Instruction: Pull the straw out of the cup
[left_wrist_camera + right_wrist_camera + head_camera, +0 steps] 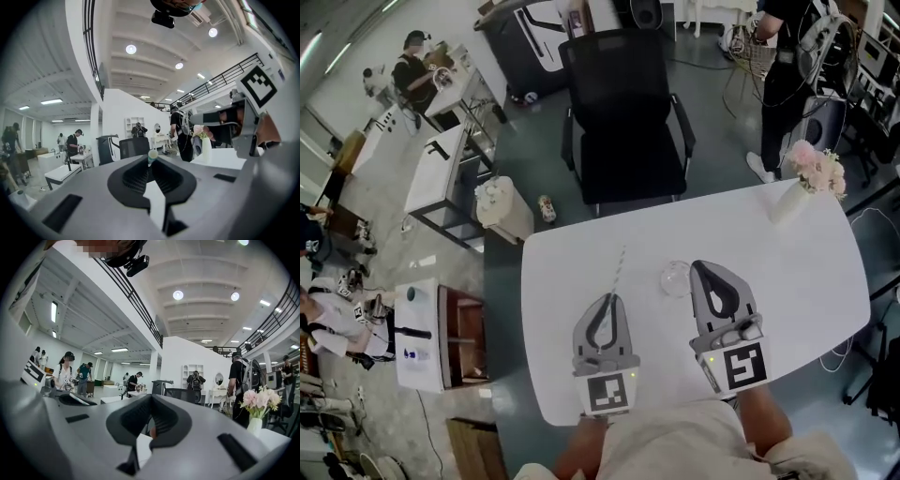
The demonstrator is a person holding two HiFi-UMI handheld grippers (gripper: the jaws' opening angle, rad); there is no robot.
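Observation:
A thin pale straw [620, 270] sticks out ahead of my left gripper [610, 296], clear of the cup and slanting away over the white table [797, 281]. In the left gripper view the straw's round end [153, 154] shows right between the meeting tips of the left gripper [151, 162], which is shut on it. The clear cup [675, 278] stands on the table just left of my right gripper [697, 264]. The right gripper [152, 397] has its jaws together, and no cup shows between them. I cannot tell if it touches the cup.
A black office chair [623, 112] stands at the table's far edge. A white vase with pink flowers [811, 173] sits at the far right corner. A person [787, 66] stands beyond it. Desks and other people are on the floor to the left.

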